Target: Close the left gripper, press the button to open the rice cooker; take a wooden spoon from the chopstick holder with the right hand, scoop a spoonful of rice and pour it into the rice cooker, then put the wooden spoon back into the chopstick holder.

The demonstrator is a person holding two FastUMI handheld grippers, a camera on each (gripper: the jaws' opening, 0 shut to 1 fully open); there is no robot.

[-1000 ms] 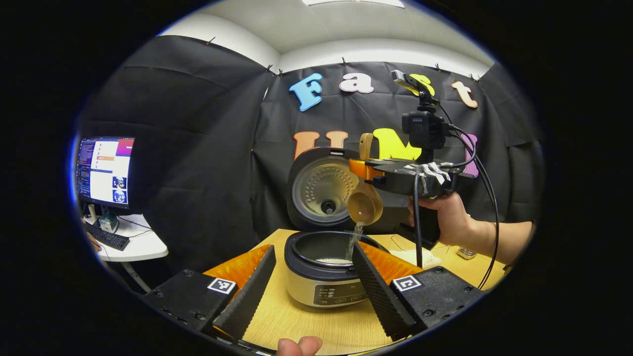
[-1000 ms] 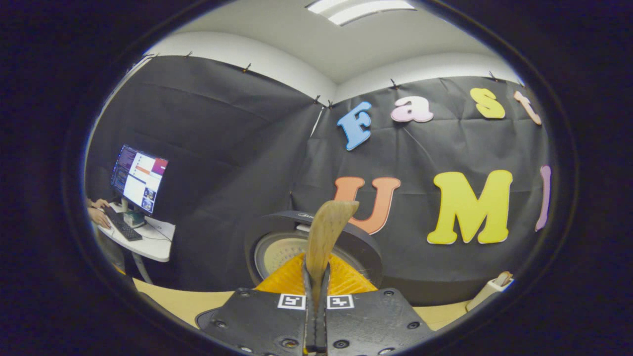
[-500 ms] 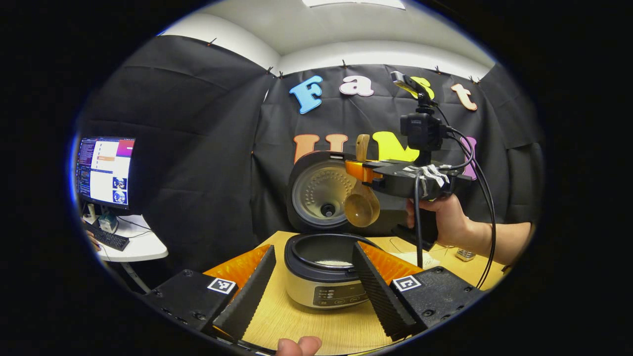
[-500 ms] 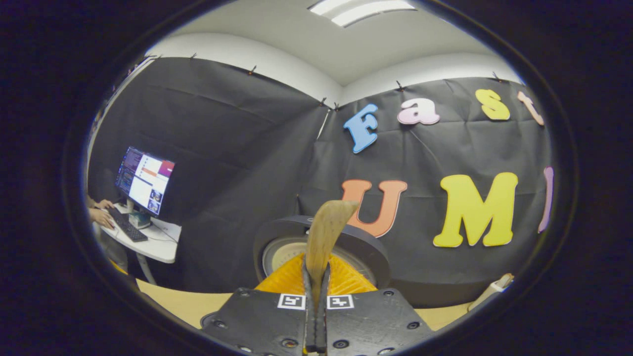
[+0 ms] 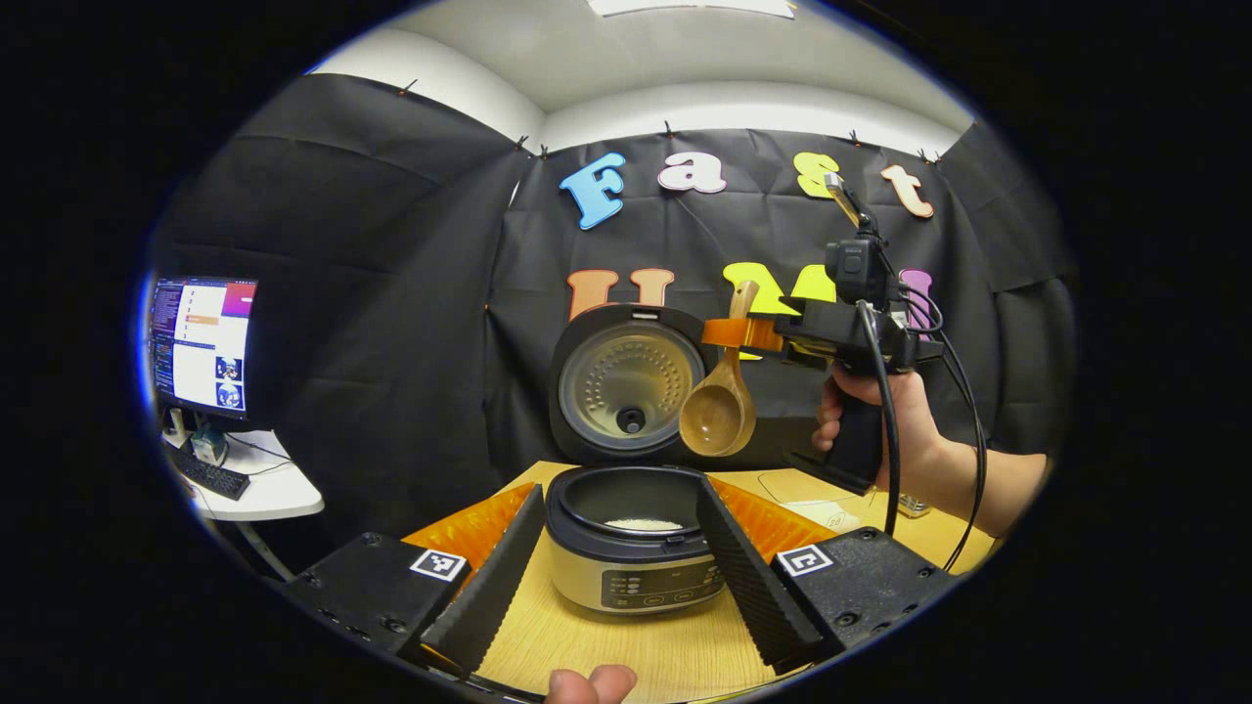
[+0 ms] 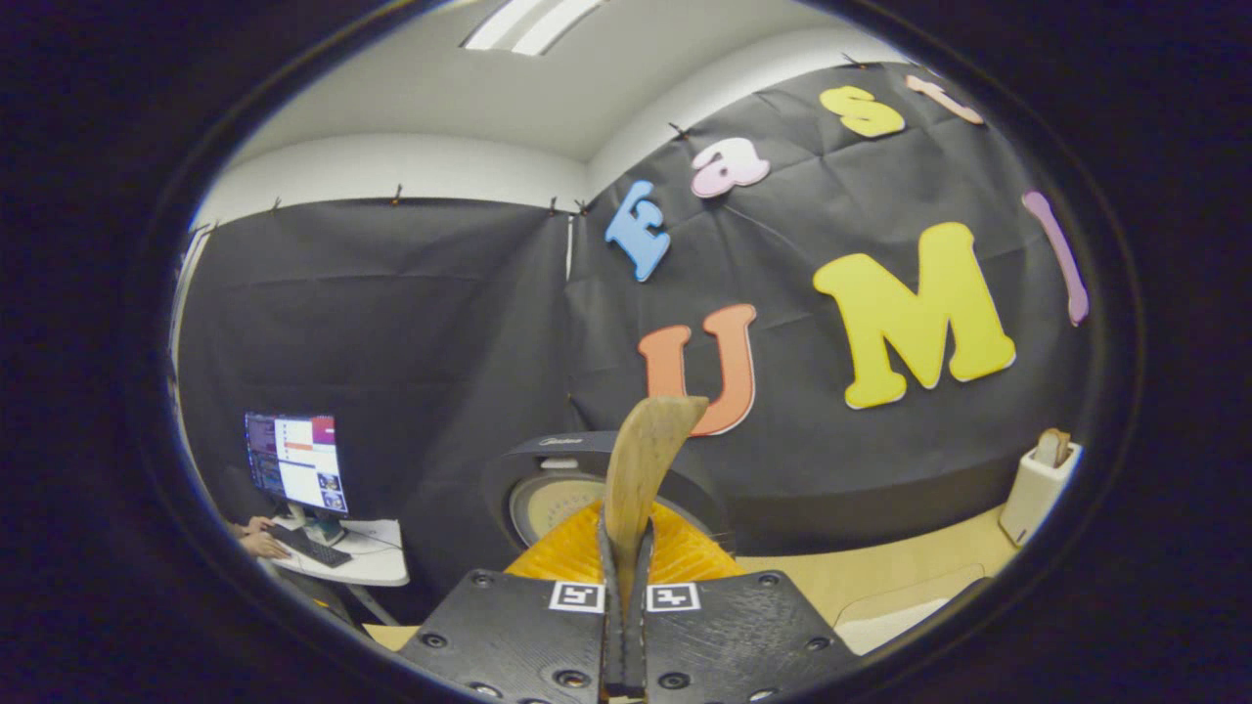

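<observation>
Wood-grain tabletop (image 5: 626,640): it carries the rice cooker, your landmark for every place below.
Rice cooker (image 5: 631,548): in the left gripper view it stands open between your left tool's two fingers but farther off, its control panel facing you and a thin layer of white rice (image 5: 641,524) lying in the dark inner pot.
Cooker lid (image 5: 624,381): it stands upright behind the cooker's pot, its pale perforated inner plate turned toward you; the right gripper view shows the same lid (image 6: 548,489) just beyond your right tool.
Monitor (image 5: 201,342): lit, on a small white desk well to the left of the rice cooker.
Right tool (image 5: 736,333): you hold it above and to the right of the rice cooker's pot, its two fingers pressed together on the wooden spoon's handle; your hand (image 5: 885,420) wraps the grip below it.
Left tool (image 5: 611,562): spread wide and holding nothing, one finger on either side of the rice cooker.
Wooden spoon (image 5: 722,391): it hangs bowl-down from your right tool, the bowl in front of the cooker lid's right edge and above the pot's rim; in the right gripper view its handle (image 6: 641,469) rises between the closed fingers.
Chopstick holder (image 6: 1039,489): a pale upright container on the tabletop, well to the right of the rice cooker, with a wooden tip showing at its top.
</observation>
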